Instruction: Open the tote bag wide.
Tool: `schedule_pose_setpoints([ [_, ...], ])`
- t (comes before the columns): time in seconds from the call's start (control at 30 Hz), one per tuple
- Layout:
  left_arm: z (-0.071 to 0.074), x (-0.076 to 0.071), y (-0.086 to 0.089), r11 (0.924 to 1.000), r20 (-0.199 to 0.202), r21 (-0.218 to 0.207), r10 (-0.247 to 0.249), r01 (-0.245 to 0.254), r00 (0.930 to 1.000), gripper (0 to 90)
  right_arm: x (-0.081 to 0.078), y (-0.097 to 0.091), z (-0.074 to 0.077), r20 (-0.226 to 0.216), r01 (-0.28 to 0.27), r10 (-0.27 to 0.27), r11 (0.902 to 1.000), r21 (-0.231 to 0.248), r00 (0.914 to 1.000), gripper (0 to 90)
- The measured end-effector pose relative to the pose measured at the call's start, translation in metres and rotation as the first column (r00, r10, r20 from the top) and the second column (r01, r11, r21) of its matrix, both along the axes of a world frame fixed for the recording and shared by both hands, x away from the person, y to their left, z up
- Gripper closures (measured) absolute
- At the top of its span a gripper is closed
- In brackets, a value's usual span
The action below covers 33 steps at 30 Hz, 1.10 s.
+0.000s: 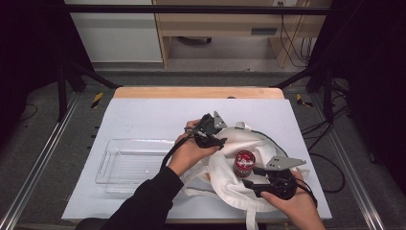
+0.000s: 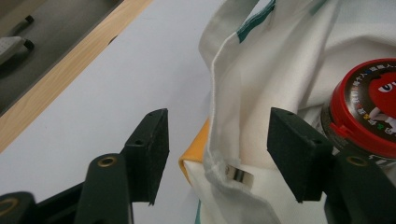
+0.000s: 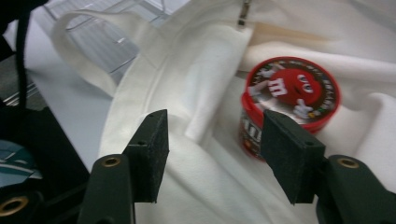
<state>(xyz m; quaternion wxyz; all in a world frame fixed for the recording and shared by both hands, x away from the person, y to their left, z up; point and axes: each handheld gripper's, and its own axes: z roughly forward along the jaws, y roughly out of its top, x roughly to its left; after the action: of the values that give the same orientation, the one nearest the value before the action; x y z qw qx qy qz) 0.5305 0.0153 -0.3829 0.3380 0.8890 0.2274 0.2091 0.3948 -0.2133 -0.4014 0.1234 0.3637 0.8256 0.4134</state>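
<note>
From the high view, a white cloth bag (image 1: 239,158) lies crumpled on the pale desk (image 1: 143,115), right of a clear plastic tray (image 1: 129,163). A red-lidded candy tub (image 1: 244,163) stands upright in the folds of the bag. The left tongs (image 1: 218,141) sit at the bag's far left edge, held by the person's left hand (image 1: 189,153); the right tongs (image 1: 253,179) lie at the bag's near right side, just beside the tub, in the right hand (image 1: 292,203).

In the left gripper view, the left tongs (image 2: 217,154) stand wide apart with the bag's hemmed edge (image 2: 219,140) between the jaws, the pads not pressing on it. A yellow-orange item (image 2: 196,154) peeks from beneath the cloth, and the tub's red lid (image 2: 369,107) shows at the right.

In the right gripper view, the right tongs (image 3: 212,154) are likewise spread wide over the bag's cloth (image 3: 187,107), gripping nothing. The tub (image 3: 289,100) stands just beyond the right-hand jaw, nested in the bag, and the tray (image 3: 112,32) shows at the upper left.
</note>
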Motion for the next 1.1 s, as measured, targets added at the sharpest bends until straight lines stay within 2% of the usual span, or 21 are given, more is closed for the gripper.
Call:
schedule_pose_setpoints([
  [0.07,0.003,-0.003,0.003,1.0,0.0,-0.001,0.001,-0.001,1.0,35.9,0.004,-0.001,0.0,0.0,0.01,-0.01,0.9998,-0.018,0.9999,36.1],
  [0.17,0.005,-0.007,0.007,1.0,0.003,-0.009,0.001,-0.001,1.0,33.4,0.007,-0.002,0.0,-0.004,0.02,-0.02,0.9987,-0.047,0.9998,34.5],
  [0.37,0.008,-0.011,0.015,0.9998,0.001,-0.02,0.008,-0.008,1.0,29.3,0.015,-0.002,0.0,0.0,0.037,-0.037,0.9965,-0.075,0.9993,28.6],
  [0.47,0.01,-0.013,0.021,0.9995,-0.009,-0.026,0.017,-0.018,0.9998,25.0,0.018,-0.003,0.002,0.0,0.037,-0.037,0.9955,-0.087,0.9993,25.5],
  [0.5,0.011,-0.015,0.026,0.9989,-0.017,-0.04,0.023,-0.023,0.9996,23.7,0.021,-0.002,0.003,-0.004,0.041,-0.041,0.9941,-0.101,0.9991,23.8],
  [0.6,0.012,-0.016,0.03,0.9984,-0.032,-0.047,0.028,-0.029,0.9991,19.4,0.023,-0.002,0.005,0.0,0.042,-0.042,0.9933,-0.108,0.9991,22.5],
  [0.63,0.013,-0.02,0.035,0.9983,-0.037,-0.051,0.027,-0.028,0.999,18.7,0.026,-0.002,0.006,0.021,0.045,-0.043,0.9919,-0.119,0.9989,21.4],
  [0.67,0.013,-0.021,0.038,0.9983,-0.041,-0.051,0.028,-0.03,0.9988,17.3,0.028,-0.001,0.006,0.023,0.044,-0.041,0.9916,-0.122,0.9989,21.0],
  [0.87,0.013,-0.027,0.05,0.9974,-0.049,-0.059,0.038,-0.041,0.9981,11.3,0.034,0.004,0.007,0.038,0.038,-0.032,0.9882,-0.149,0.9988,17.5],
  [0.97,0.014,-0.029,0.061,0.9953,-0.056,-0.077,0.054,-0.059,0.997,10.5,0.04,0.007,0.008,0.031,0.031,-0.027,0.9888,-0.146,0.9991,15.8],
  [1.03,0.015,-0.03,0.068,0.9929,-0.06,-0.096,0.065,-0.07,0.9961,10.0,0.043,0.009,0.008,0.033,0.03,-0.025,0.9864,-0.162,0.9991,15.7],
  [1.1,0.014,-0.03,0.076,0.9855,-0.067,-0.141,0.086,-0.095,0.994,9.4,0.045,0.011,0.007,0.032,0.021,-0.016,0.9861,-0.165,0.9994,15.7],
])
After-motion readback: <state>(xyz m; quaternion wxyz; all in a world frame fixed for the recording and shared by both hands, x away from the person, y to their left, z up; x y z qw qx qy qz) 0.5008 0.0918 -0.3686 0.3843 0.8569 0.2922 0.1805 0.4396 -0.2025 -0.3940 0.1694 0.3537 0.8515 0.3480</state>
